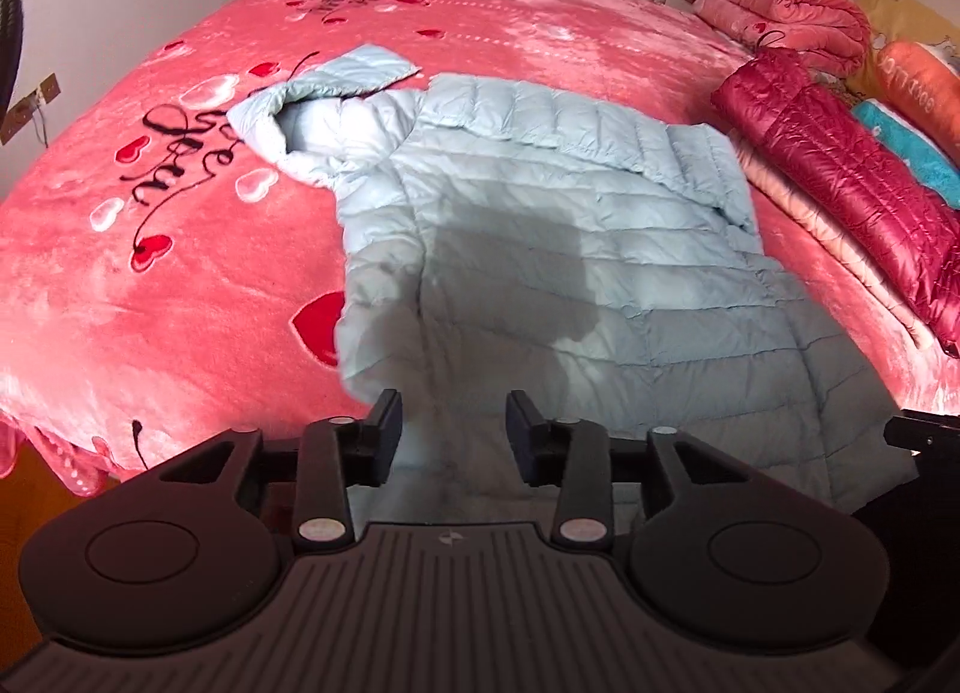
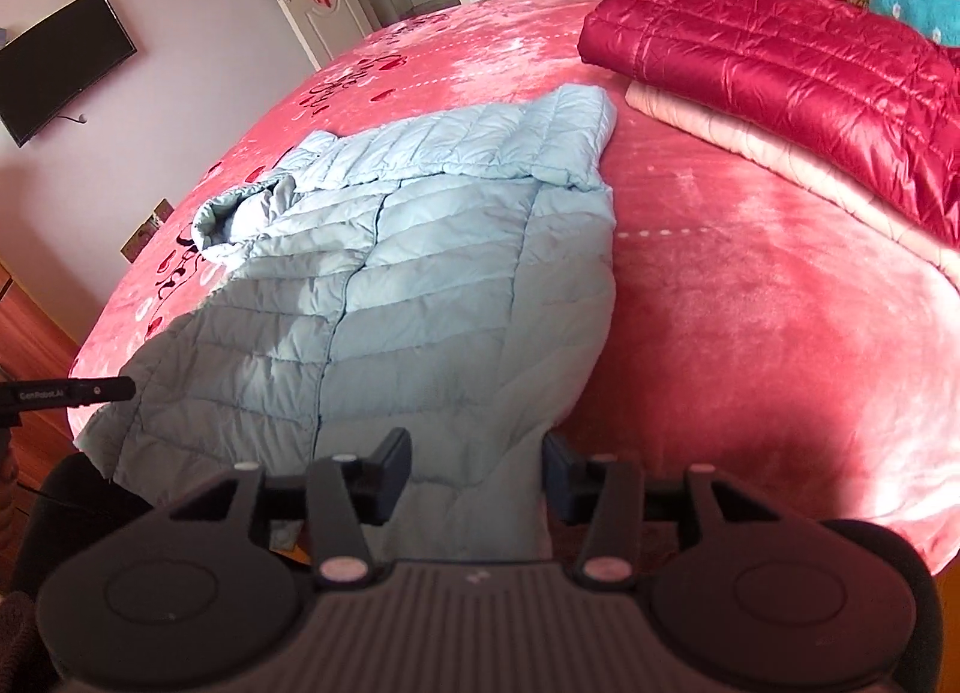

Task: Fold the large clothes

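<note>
My left gripper (image 1: 454,430) hangs with its jaws apart over the near hem of the light-blue down jacket (image 1: 540,249), holding nothing; my right gripper (image 2: 477,474) is spread too, poised at the hem's right corner. The jacket lies flat on the pink blanket (image 1: 180,303), sleeves folded in, its hem drooping over the bed edge toward me and its hood (image 1: 324,123) at the far end. My worry starts here — the shell looks slick and puffy, so a shallow pinch could slip or take only the top layer. If my two grips land unevenly, the fold would skew. Farther off, the red jacket (image 2: 780,51) stacked on a pale folded one (image 2: 750,147) sits near — a wide swing might disturb that pile.
</note>
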Available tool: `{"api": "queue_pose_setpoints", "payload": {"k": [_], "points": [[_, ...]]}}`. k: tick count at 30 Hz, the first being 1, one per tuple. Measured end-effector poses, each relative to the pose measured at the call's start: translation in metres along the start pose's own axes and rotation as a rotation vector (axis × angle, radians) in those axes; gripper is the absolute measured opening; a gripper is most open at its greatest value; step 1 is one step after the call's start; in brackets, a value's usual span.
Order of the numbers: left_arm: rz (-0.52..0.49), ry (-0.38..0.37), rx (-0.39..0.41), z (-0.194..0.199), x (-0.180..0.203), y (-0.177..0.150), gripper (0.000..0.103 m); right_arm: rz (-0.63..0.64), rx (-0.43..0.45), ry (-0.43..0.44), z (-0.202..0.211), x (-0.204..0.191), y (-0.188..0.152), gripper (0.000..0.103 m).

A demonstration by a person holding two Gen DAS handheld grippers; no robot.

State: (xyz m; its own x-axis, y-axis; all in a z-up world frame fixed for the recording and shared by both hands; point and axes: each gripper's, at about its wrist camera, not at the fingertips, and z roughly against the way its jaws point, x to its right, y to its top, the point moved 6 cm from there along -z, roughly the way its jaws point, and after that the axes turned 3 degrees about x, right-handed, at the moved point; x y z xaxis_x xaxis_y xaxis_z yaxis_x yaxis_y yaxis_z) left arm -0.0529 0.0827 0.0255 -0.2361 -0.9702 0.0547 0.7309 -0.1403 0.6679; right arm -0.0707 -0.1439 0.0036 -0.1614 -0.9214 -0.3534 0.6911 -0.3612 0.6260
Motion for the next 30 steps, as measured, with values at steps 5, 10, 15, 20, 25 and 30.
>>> {"api": "queue_pose_setpoints", "payload": {"k": [5, 10, 15, 20, 25, 30], "points": [[-0.063, -0.053, 0.058, 0.007, 0.025, 0.024, 0.063, 0.07, 0.071, -0.04, 0.022, -0.006, 0.009, 0.066], [-0.059, -0.132, 0.098, -0.032, 0.049, 0.051, 0.066, 0.122, 0.151, -0.056, 0.03, -0.02, 0.039, 0.08], [0.041, -0.149, 0.162, -0.095, 0.058, 0.086, 0.07, 0.159, 0.218, -0.052, 0.014, -0.035, 0.077, 0.082], [0.184, -0.085, 0.241, -0.157, 0.04, 0.119, 0.082, 0.188, 0.25, -0.07, -0.027, -0.043, 0.109, 0.086], [0.288, -0.007, 0.311, -0.204, -0.003, 0.13, 0.086, 0.269, 0.262, -0.097, -0.082, -0.058, 0.135, 0.088], [0.364, 0.032, 0.35, -0.225, -0.046, 0.134, 0.087, 0.367, 0.251, -0.071, -0.144, -0.086, 0.155, 0.089]]}}
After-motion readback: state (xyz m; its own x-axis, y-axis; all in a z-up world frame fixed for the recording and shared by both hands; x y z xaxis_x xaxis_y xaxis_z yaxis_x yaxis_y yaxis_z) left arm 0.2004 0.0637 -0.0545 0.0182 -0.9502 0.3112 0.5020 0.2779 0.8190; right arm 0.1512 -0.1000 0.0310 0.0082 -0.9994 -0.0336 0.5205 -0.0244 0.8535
